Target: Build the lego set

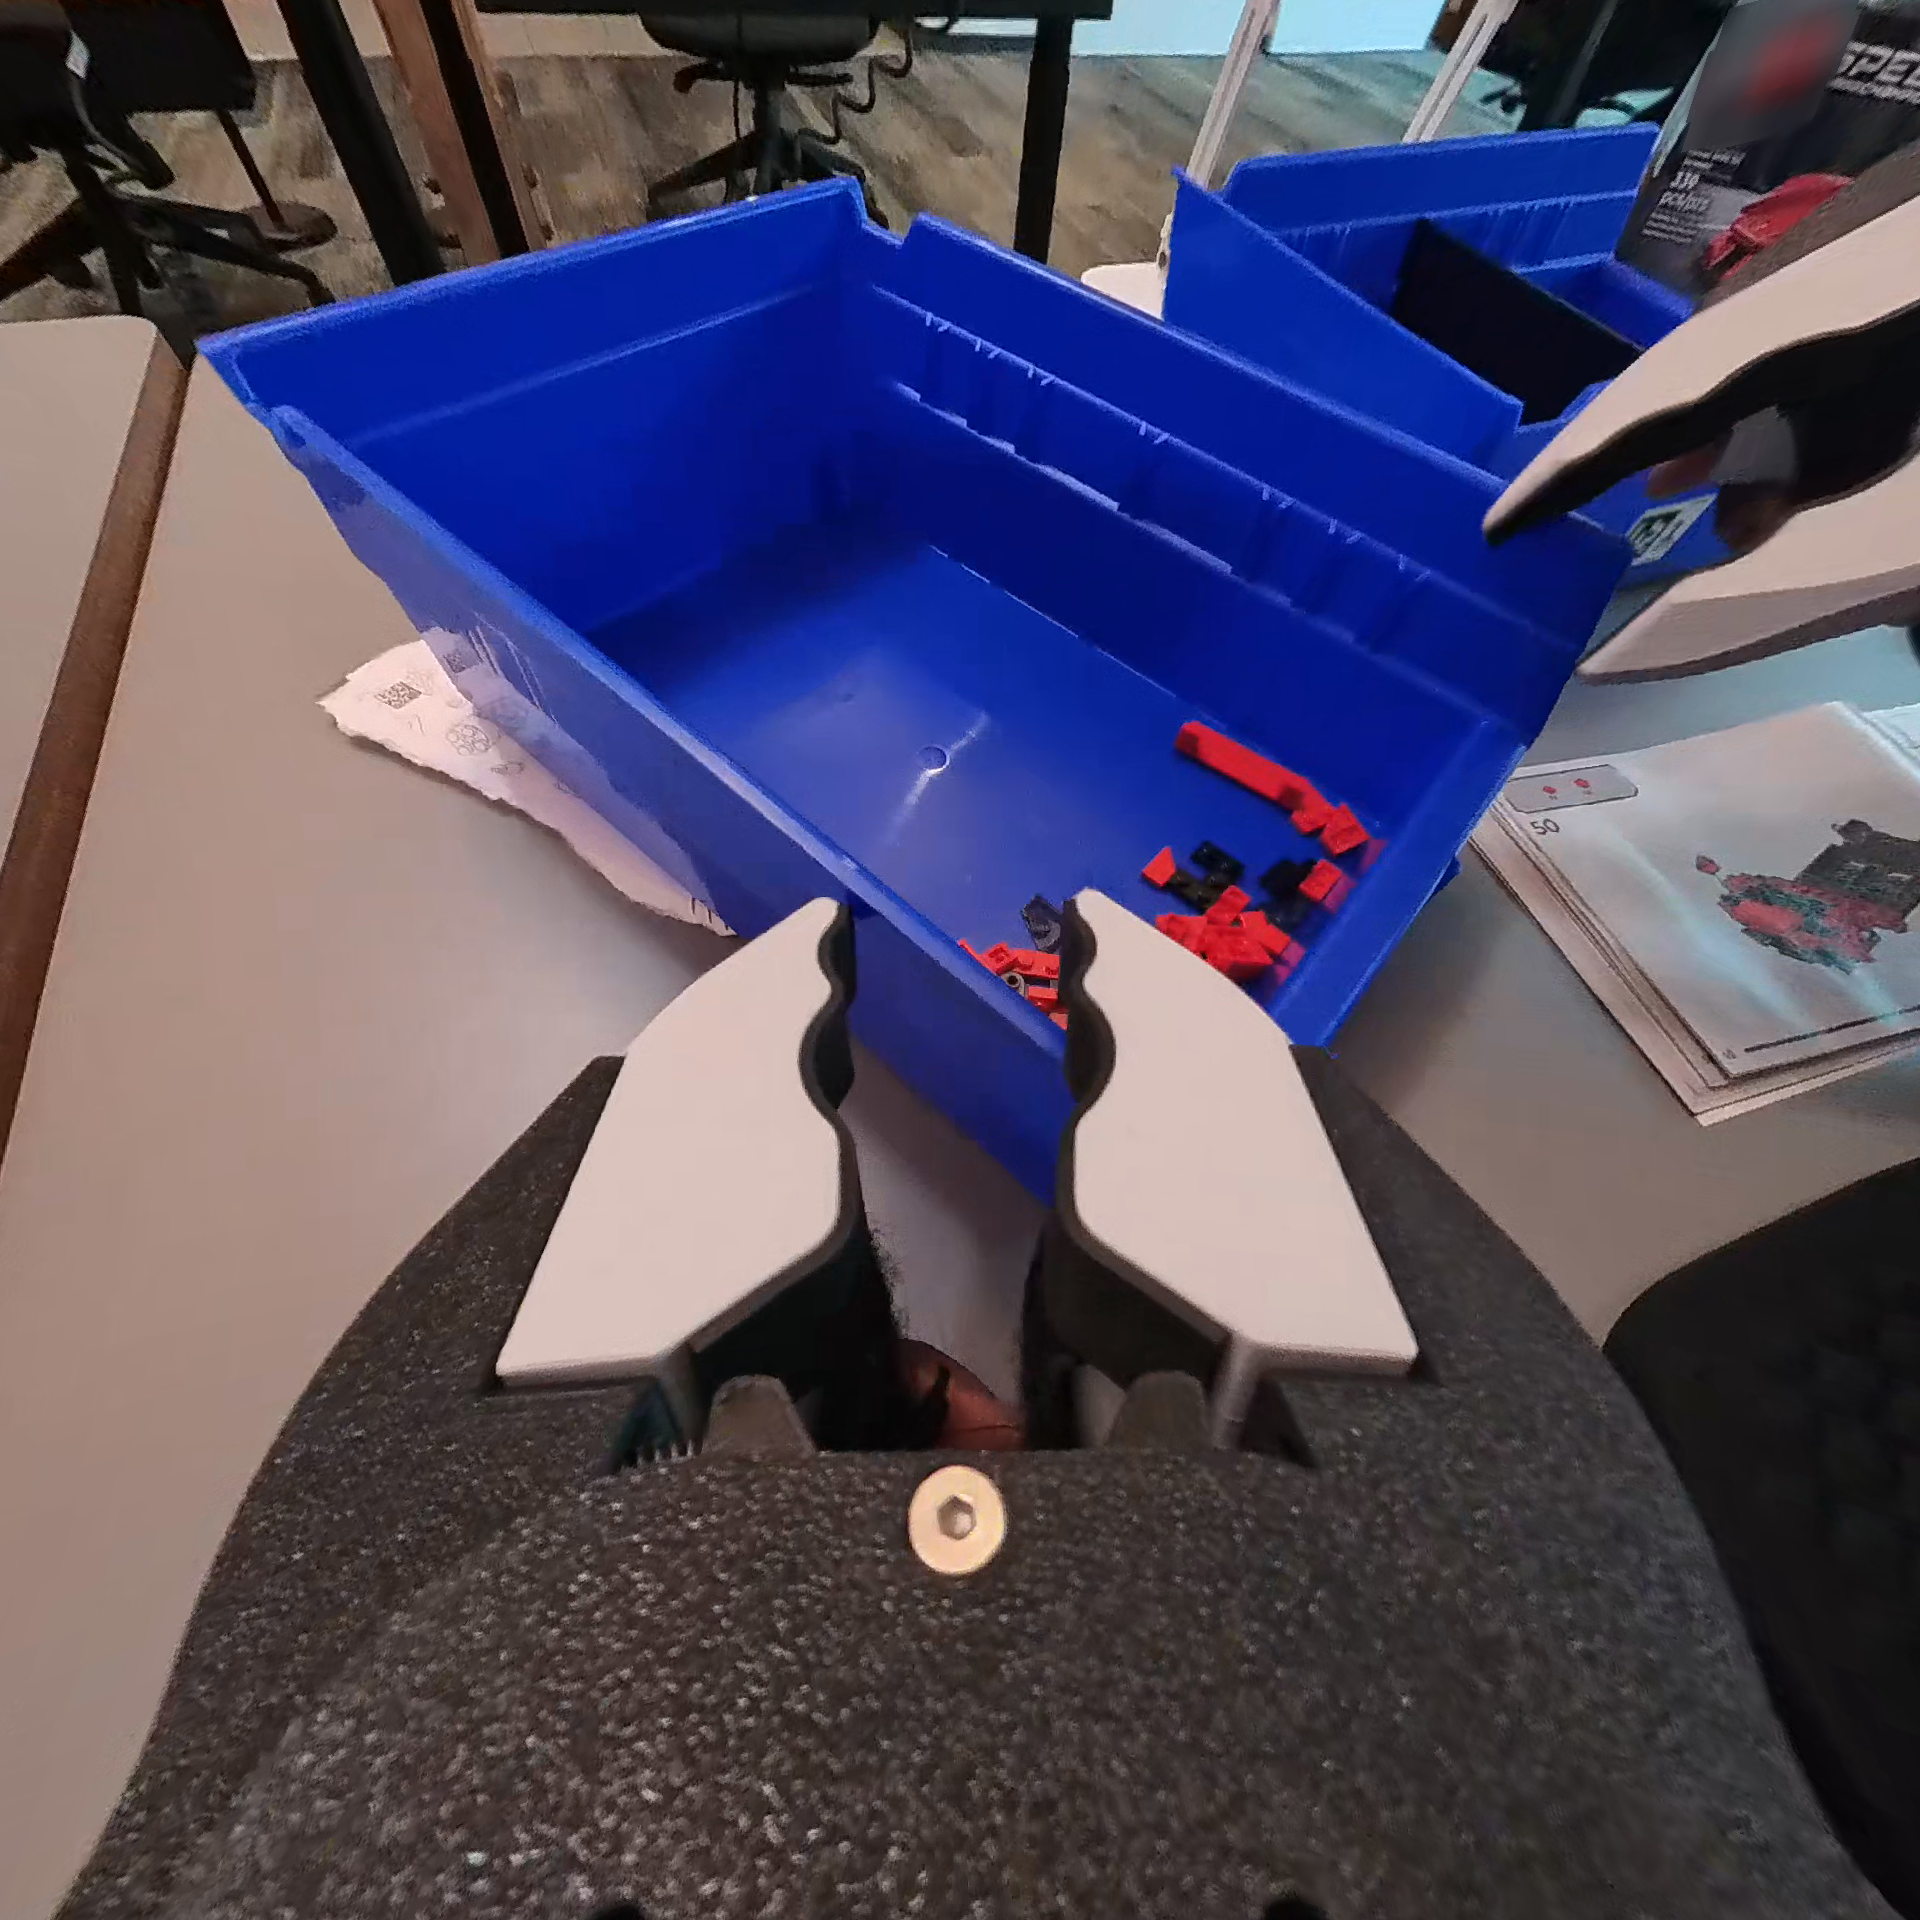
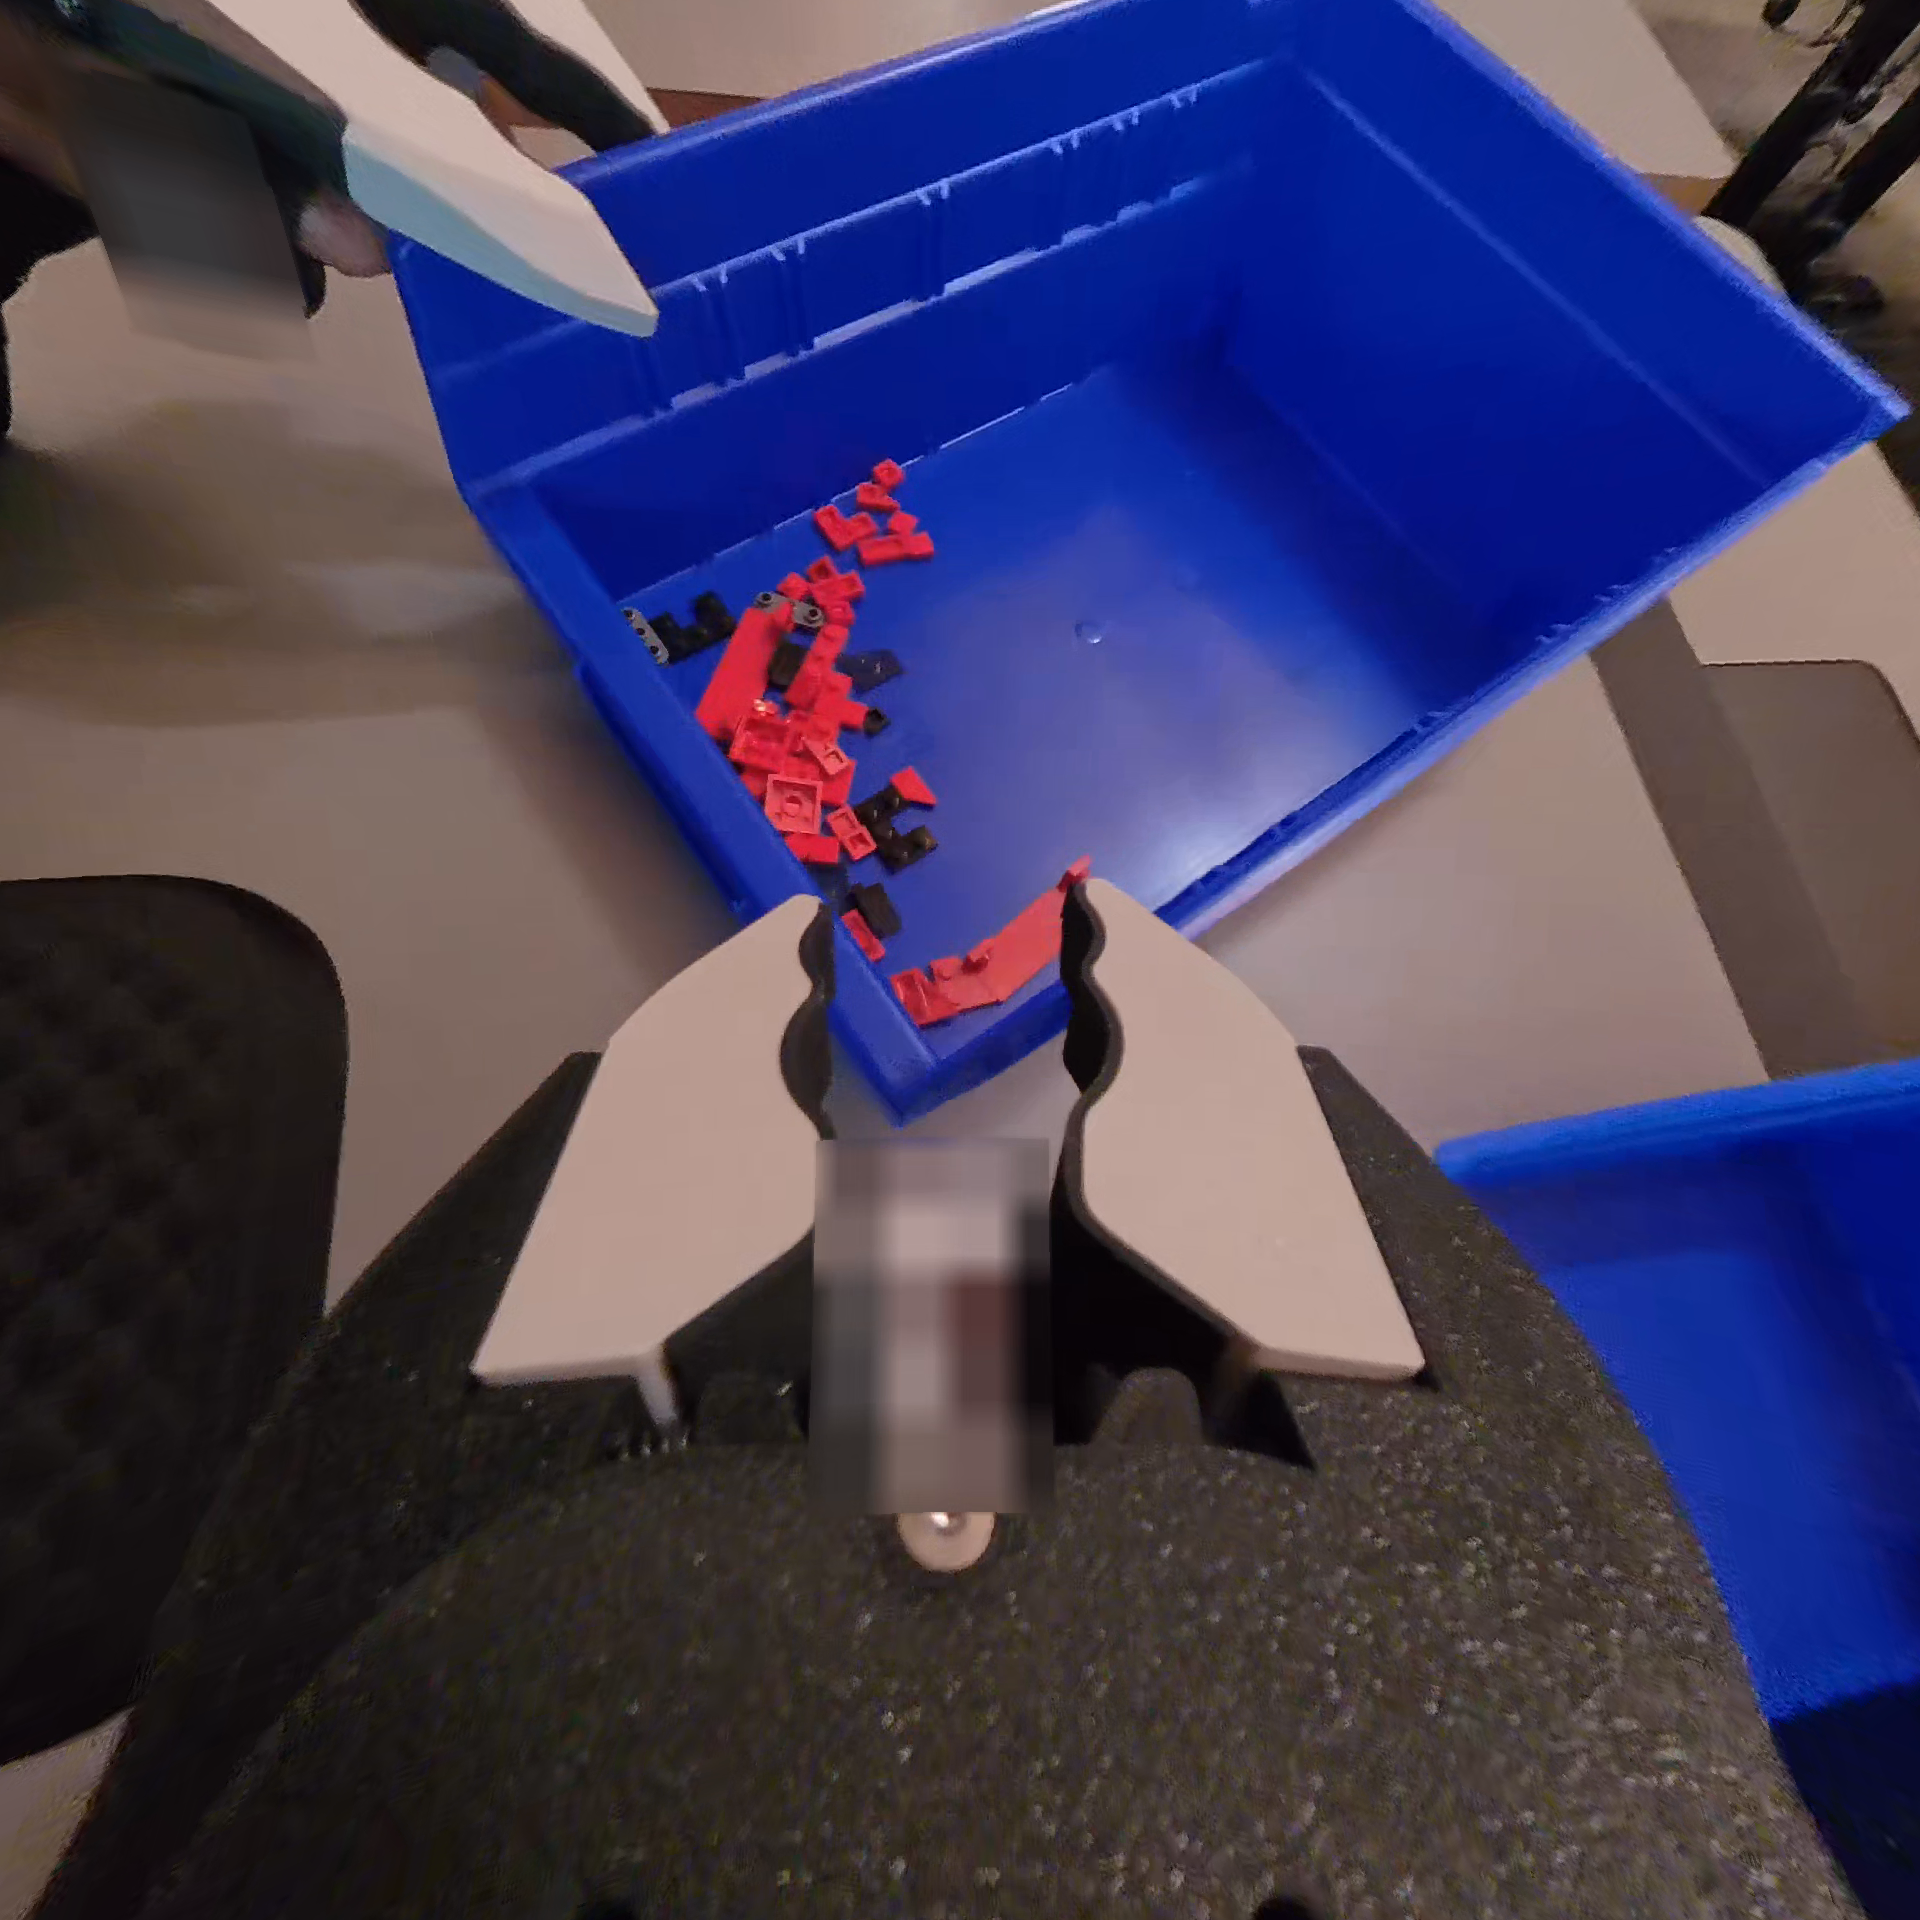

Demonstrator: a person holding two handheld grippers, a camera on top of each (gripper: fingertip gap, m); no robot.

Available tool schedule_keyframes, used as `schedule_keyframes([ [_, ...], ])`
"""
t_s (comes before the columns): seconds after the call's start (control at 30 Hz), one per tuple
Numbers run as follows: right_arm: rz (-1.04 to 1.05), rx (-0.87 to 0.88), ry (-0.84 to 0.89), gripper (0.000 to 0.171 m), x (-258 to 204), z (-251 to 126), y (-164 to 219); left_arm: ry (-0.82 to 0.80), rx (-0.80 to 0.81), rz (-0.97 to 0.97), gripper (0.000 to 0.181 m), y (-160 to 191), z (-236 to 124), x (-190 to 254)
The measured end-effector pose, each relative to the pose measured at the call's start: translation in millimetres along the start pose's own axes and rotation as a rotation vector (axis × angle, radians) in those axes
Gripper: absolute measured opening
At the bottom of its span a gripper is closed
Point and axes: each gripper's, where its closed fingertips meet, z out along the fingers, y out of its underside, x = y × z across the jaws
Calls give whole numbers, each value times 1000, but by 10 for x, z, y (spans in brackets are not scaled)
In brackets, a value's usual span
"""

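1. Left wrist view: the left gripper (image 1: 956,920) hangs with its jaws apart and nothing between them, above the near wall of the blue bin (image 1: 644,436). The red and black lego pieces (image 1: 1242,894) lie on the bin floor in its near right corner, just past the right fingertip. A long red piece (image 1: 1252,771) lies a little farther in, by the right wall.
2. Only this view shows the instruction booklet (image 1: 1756,894) open on the grey table (image 1: 312,1039) right of the bin, a printed paper (image 1: 499,748) tucked under the bin's left side, and a second blue bin (image 1: 1340,281) behind. The right gripper (image 1: 1558,582) enters from the right over the bin's far right rim, jaws apart.
3. Right wrist view: the right gripper (image 2: 945,904) is also spread and empty, above the bin's (image 2: 1558,312) near corner. The lego pieces (image 2: 810,727) are scattered along the left wall ahead of the left fingertip; the long red piece (image 2: 997,961) lies between the fingertips, below them.
4. This view alone shows how the pieces are spread. The right half of the bin floor is bare. The left gripper (image 2: 582,260) reaches over the far left rim. Another blue bin (image 2: 1714,1299) stands near, at the right.
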Motion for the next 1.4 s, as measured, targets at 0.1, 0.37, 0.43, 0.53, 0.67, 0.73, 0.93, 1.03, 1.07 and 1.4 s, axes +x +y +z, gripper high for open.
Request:
schedule_keyframes([
  [0.1, -17, -38, -52, 33, -130, 0, 48, 5, 6, 0, 36, 24, -45, 49],
  [0.37, -49, -77, -196, 27, -510, -231, 180, 16, 59, -109, 31, 134, -268, 317],
  [0.43, -57, -108, -218, 26, -561, -277, 219, 15, 76, -132, 31, 154, -310, 388],
  [0.53, -91, -159, -239, 26, -616, -314, 269, 16, 84, -147, 31, 182, -362, 470],
  [0.67, -136, -219, -284, 26, -699, -306, 329, 38, 89, -158, 32, 205, -408, 520],
  [0.73, -152, -231, -295, 26, -731, -299, 348, 47, 86, -158, 32, 212, -425, 537],
  [0.93, -157, -228, -334, 26, -742, -326, 322, 109, 98, -172, 35, 205, -438, 560],
  [1.03, -166, -183, -363, 26, -725, -382, 208, 134, 105, -176, 36, 204, -450, 568],
  [1.07, -168, -172, -359, 26, -696, -398, 173, 137, 108, -171, 36, 201, -456, 568],
  [1.4, -149, -139, -299, 25, -534, -489, 145, 151, 443, -426, 31, -168, -677, 172],
])
